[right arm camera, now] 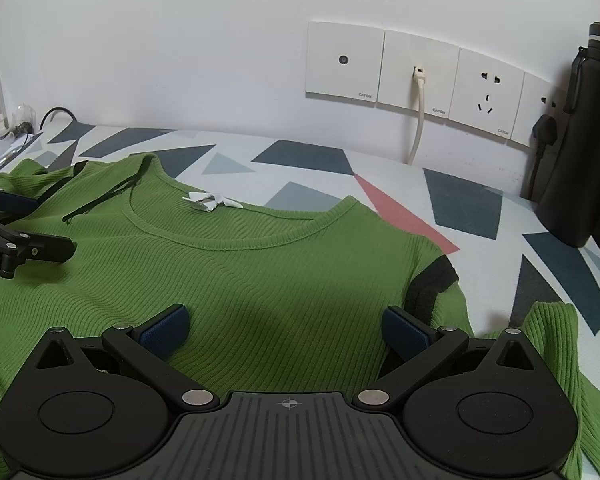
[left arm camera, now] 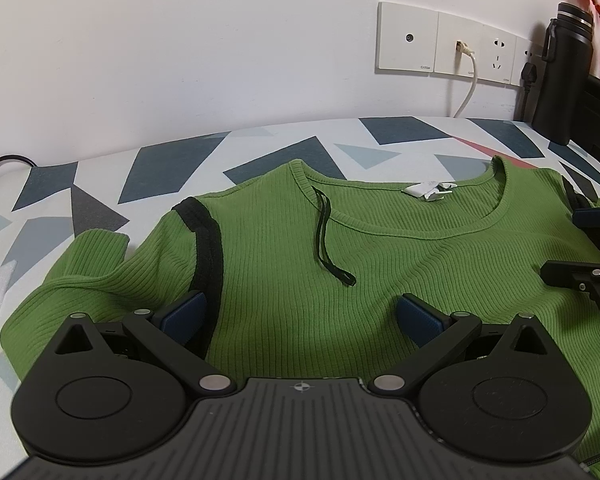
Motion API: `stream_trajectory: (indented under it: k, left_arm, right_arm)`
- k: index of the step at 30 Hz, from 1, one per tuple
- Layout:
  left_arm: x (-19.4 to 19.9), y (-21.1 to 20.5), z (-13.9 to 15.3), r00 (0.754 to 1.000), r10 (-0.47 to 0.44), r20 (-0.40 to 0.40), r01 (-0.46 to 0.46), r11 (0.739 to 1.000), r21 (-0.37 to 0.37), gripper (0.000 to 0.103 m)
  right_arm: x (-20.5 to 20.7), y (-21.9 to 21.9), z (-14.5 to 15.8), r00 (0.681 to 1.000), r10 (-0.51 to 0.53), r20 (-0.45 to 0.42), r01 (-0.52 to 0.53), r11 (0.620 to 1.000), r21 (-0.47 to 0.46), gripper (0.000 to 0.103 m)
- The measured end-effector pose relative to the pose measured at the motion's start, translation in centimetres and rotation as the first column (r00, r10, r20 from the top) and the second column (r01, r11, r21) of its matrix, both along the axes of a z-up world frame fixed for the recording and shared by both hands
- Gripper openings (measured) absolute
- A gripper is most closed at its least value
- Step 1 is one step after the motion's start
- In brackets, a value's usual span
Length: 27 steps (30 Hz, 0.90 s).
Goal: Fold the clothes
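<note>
Left wrist view shows the left gripper (left arm camera: 300,316) low over a green ribbed top (left arm camera: 300,264), its blue-padded fingers (left arm camera: 184,312) spread wide with nothing between them. The top lies flat, front up, on a table cover (left arm camera: 172,160) printed with grey and blue shapes; its neckline faces the white wall, and a white label (left arm camera: 426,190) sits at the back of the collar. A thin black hanger loop (left arm camera: 330,236) trails from the neckline across the chest (one end is tucked inside the collar). A black seam band (left arm camera: 208,244) rings the shoulder just beside the left finger, and the sleeve (left arm camera: 80,280) beyond it is bunched.

From the right wrist view, the right gripper (right arm camera: 286,328) is likewise parted wide above the chest, its right finger close to the other black band (right arm camera: 432,284). A wall socket panel (right arm camera: 416,80) with a cream cable (right arm camera: 418,124) plugged in and a black bottle (right arm camera: 580,140) stand behind.
</note>
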<state>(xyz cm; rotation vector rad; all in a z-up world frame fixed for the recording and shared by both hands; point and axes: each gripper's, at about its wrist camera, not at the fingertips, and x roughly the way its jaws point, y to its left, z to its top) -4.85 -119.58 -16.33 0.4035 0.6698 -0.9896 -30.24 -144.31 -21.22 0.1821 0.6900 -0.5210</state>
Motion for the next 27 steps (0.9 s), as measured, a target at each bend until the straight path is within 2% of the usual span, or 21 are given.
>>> stream_trajectory:
  k: [27]
  left_arm:
    - [0.19,0.03,0.00,1.000,-0.005,-0.005,0.005,1.000,0.000,0.103]
  right_arm:
    - [0.03,-0.02,-0.08,1.000,-0.003,0.003,0.003,1.000,0.010,0.102]
